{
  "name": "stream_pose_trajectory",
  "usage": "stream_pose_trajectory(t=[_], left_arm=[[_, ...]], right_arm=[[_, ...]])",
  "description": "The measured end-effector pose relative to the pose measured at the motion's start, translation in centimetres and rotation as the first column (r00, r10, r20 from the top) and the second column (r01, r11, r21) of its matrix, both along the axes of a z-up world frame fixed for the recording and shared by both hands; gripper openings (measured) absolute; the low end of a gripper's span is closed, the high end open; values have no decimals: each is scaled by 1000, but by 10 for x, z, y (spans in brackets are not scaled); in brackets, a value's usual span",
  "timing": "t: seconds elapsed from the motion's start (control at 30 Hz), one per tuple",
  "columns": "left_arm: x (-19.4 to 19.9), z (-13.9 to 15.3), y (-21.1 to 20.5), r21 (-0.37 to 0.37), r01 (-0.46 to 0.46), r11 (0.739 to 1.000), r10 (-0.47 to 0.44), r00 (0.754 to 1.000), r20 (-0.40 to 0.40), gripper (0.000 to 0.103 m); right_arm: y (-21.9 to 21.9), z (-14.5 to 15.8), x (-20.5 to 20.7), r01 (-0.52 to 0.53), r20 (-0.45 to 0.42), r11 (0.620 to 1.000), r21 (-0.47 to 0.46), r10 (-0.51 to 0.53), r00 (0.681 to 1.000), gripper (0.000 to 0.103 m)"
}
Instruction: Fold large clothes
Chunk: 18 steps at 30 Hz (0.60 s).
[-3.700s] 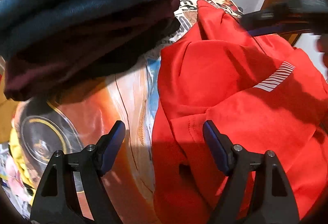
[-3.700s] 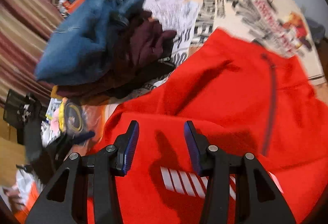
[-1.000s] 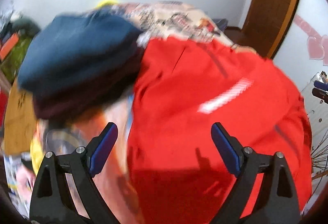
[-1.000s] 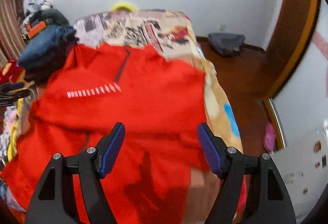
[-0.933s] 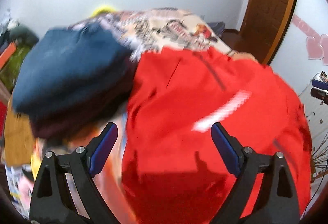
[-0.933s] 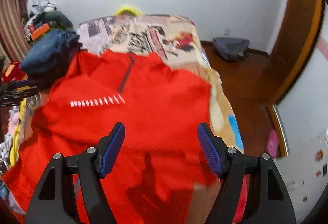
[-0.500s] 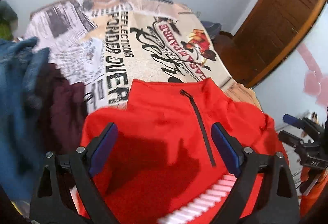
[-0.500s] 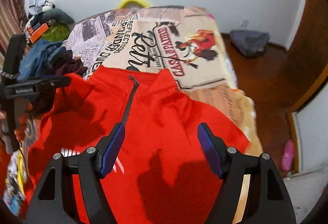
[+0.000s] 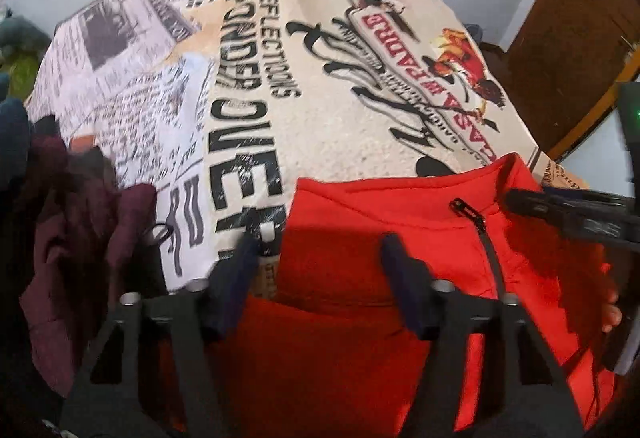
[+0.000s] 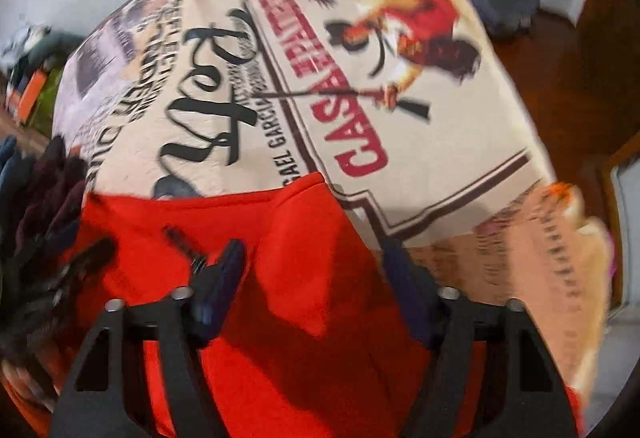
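A red zip-neck top (image 9: 360,358) lies flat on the bed, its collar (image 9: 400,189) toward the far end. My left gripper (image 9: 320,254) hangs low over the top's left shoulder by the collar. Its jaws are closing with red cloth between them, and the pads do not visibly press. My right gripper (image 10: 314,254) is over the right shoulder edge of the top (image 10: 300,338); its jaws are closing too, with cloth between them. In the left wrist view the right gripper (image 9: 580,213) shows at the right edge, close beside the zipper (image 9: 484,238).
A printed blanket (image 9: 320,77) covers the bed beyond the collar. A pile of maroon and blue clothes (image 9: 80,238) lies just left of the top. The bed's right edge drops to a wooden floor (image 10: 560,77) with a dark bag (image 10: 508,5). A brown door (image 9: 568,37) stands at far right.
Both grippers have travelled up the red top to its collar end and dropped closer to it. Both pairs of jaws stand narrower than before.
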<state>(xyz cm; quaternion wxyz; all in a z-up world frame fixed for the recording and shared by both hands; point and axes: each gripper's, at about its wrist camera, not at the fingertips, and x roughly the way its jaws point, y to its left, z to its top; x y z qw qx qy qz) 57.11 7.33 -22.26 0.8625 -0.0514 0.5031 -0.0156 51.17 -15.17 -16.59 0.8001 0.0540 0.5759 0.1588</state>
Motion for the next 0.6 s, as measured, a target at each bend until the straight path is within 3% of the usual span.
stream_pose_trajectory(t=[0.03,0.07,0.1,0.13,0.2,0.33,0.47,0.6], left_arm=[[1,2,0,-5,7,1000,-7,1000,6,29],[4,4,1,-4,7,1000,-7,1000,7,21],[7,6,2,-21,14,1000,-14,1000,3,11],[10,10,5,-48,17,999,-17,1000,-4,9],[15,19,8,-79,10,997,-10,1000,-1,8],[8,60,10,-131,4,991,7,997,83,7],[-22,104,7,-176,42,984,-12,986,169,7],[-70,143,0,-172,124,977,-78,965,251,7]], right_arm=[[0,-6,2,12,-17,1000,10,-11,1000,43],[-1,-6,0,22,-3,1000,19,-22,1000,29],[-1,-3,-3,21,16,999,30,-21,1000,22],[-1,2,-6,11,28,999,51,-12,1000,17],[-3,20,-18,24,85,997,69,-30,996,15],[-8,70,-42,8,230,998,68,-24,973,15],[-18,129,-82,-25,348,997,74,-2,937,15],[-32,165,-132,-69,402,994,88,28,915,15]])
